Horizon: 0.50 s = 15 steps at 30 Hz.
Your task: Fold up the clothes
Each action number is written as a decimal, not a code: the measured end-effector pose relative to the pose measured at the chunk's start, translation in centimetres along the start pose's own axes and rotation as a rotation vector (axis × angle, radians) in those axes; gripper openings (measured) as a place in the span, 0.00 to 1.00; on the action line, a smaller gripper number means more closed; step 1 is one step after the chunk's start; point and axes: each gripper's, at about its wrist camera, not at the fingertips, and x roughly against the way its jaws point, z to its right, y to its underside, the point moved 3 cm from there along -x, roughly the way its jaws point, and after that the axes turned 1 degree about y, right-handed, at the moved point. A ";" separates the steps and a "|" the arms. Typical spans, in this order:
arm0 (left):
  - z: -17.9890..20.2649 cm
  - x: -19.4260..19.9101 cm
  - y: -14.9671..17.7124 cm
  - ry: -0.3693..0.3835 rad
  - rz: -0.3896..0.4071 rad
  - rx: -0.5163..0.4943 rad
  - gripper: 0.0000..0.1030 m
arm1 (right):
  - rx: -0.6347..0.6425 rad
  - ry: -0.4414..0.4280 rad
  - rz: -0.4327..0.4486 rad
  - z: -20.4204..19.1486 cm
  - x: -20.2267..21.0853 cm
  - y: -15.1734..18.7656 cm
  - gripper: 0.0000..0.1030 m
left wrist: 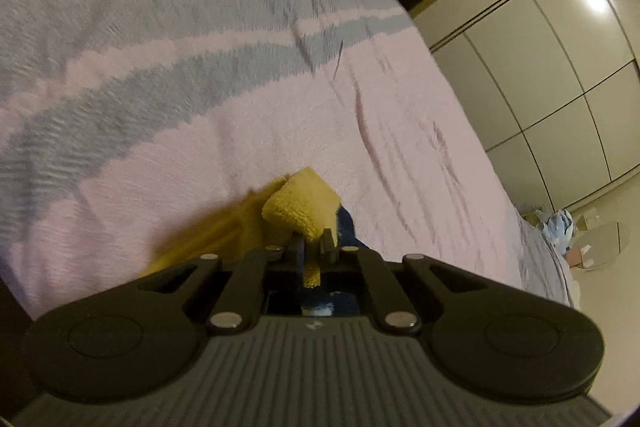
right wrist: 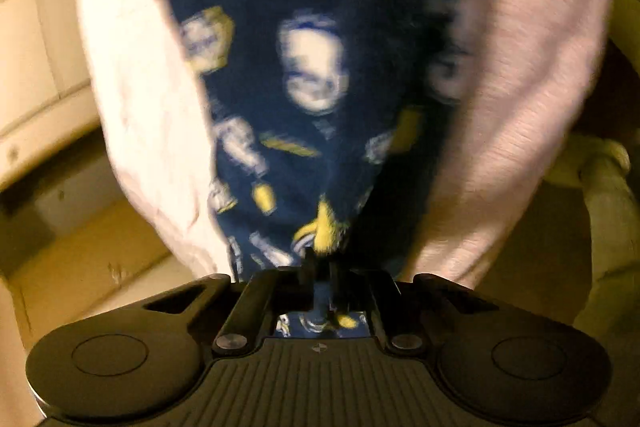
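The garment is dark blue fleece with white and yellow prints (right wrist: 312, 67) and a yellow cuff or band (left wrist: 300, 205). In the left wrist view my left gripper (left wrist: 314, 241) is shut on the yellow band, with a bit of blue cloth (left wrist: 346, 223) behind it, held over the bed. In the right wrist view my right gripper (right wrist: 322, 259) is shut on a bunched edge of the blue garment, which stretches away from it over the pink bedspread (right wrist: 520, 87). The view is blurred.
The bed (left wrist: 240, 131) has a pink and pale blue striped cover. White wardrobe doors (left wrist: 540, 67) stand at the right, with a blue item and a round object (left wrist: 600, 243) on the floor. A cream-coloured frame (right wrist: 604, 207) shows right of the bed.
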 end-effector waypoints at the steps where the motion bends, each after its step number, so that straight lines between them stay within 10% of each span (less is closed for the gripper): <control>1: -0.8 0.0 0.5 -0.032 -0.017 -0.005 0.03 | 0.034 0.025 0.004 -0.3 0.1 -0.1 0.02; 15: -4.3 0.6 4.3 -0.139 -0.042 -0.119 0.04 | 0.236 0.212 0.050 -1.4 -1.4 -0.3 0.02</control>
